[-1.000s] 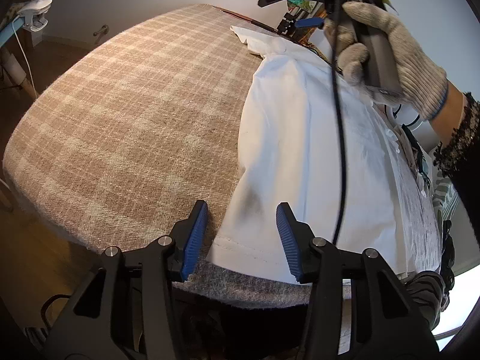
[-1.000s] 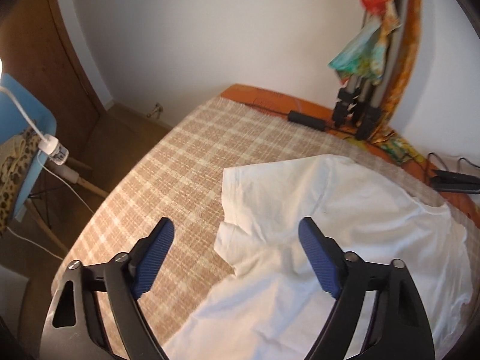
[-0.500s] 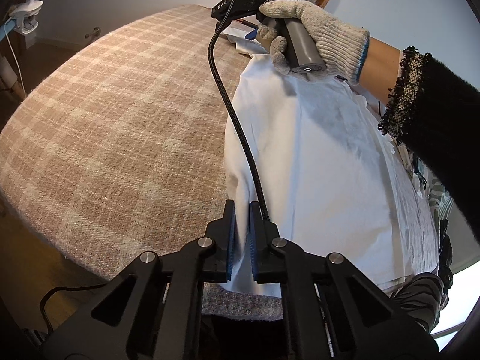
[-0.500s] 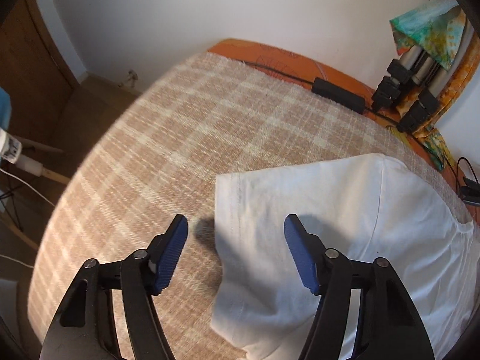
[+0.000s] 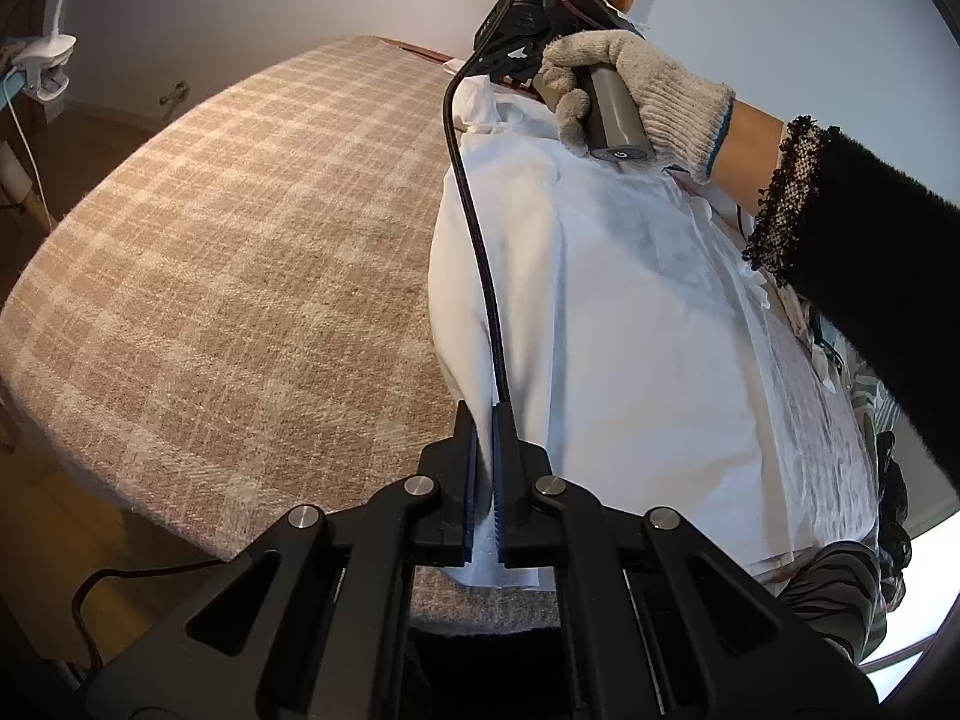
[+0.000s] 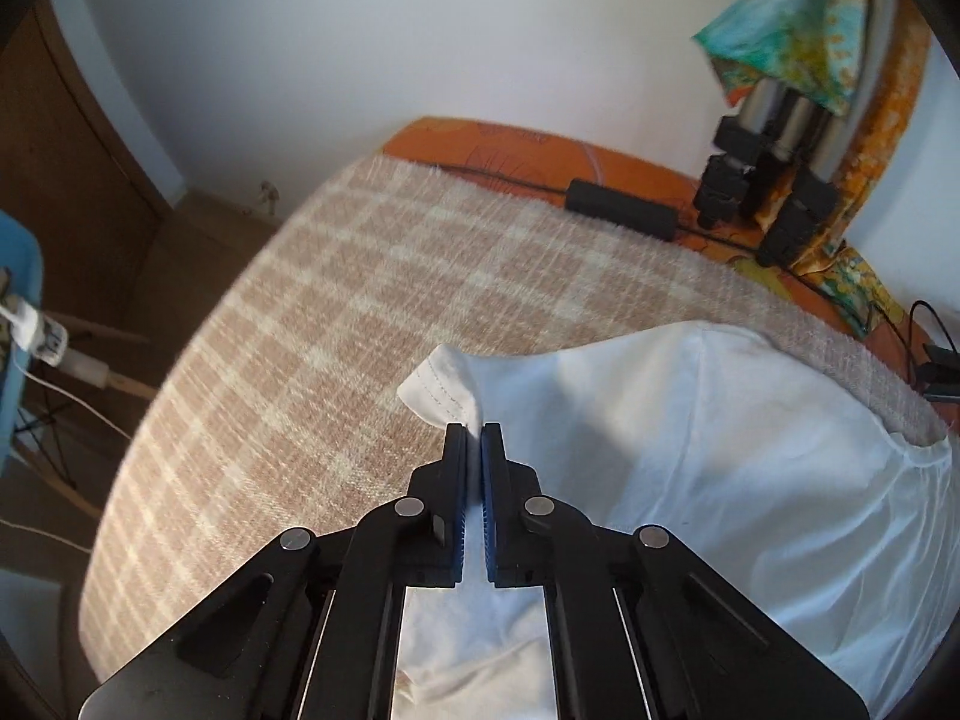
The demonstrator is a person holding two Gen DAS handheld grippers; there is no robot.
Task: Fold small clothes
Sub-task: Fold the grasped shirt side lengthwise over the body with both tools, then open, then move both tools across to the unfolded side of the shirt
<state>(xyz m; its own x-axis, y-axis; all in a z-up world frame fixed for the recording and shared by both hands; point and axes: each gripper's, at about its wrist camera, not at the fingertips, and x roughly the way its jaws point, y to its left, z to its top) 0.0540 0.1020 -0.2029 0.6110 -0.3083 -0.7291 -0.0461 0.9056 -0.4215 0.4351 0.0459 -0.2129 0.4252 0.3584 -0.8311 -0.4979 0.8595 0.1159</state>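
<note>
Fabric filled both of your grips at this moment. Your left gripper (image 5: pixel 485 420) had its blue pads clamped on the near hem corner of the white shirt (image 5: pixel 630 330), with cloth pinched between the jaws and a flap of hem showing below them. Your right gripper (image 6: pixel 474 438) had just finished closing, and its pads pressed together on the far edge of the same shirt (image 6: pixel 720 450), where a stitched sleeve hem (image 6: pixel 441 390) curled up just beyond the fingertips.

The shirt lay on the beige plaid blanket (image 5: pixel 240 270), spread along the right side of it in the left wrist view, with bare plaid to its left. Your gloved right hand (image 5: pixel 630 96) held the gripper handle above the far end of the shirt, and a black cable (image 5: pixel 474 228) ran from that tool down across the cloth toward your left gripper.

Beyond the blanket in the right wrist view, an orange cover (image 6: pixel 510 144) showed at the edge, with a black adapter (image 6: pixel 621 217) on it and folded tripod legs (image 6: pixel 768 192) near the wall.
</note>
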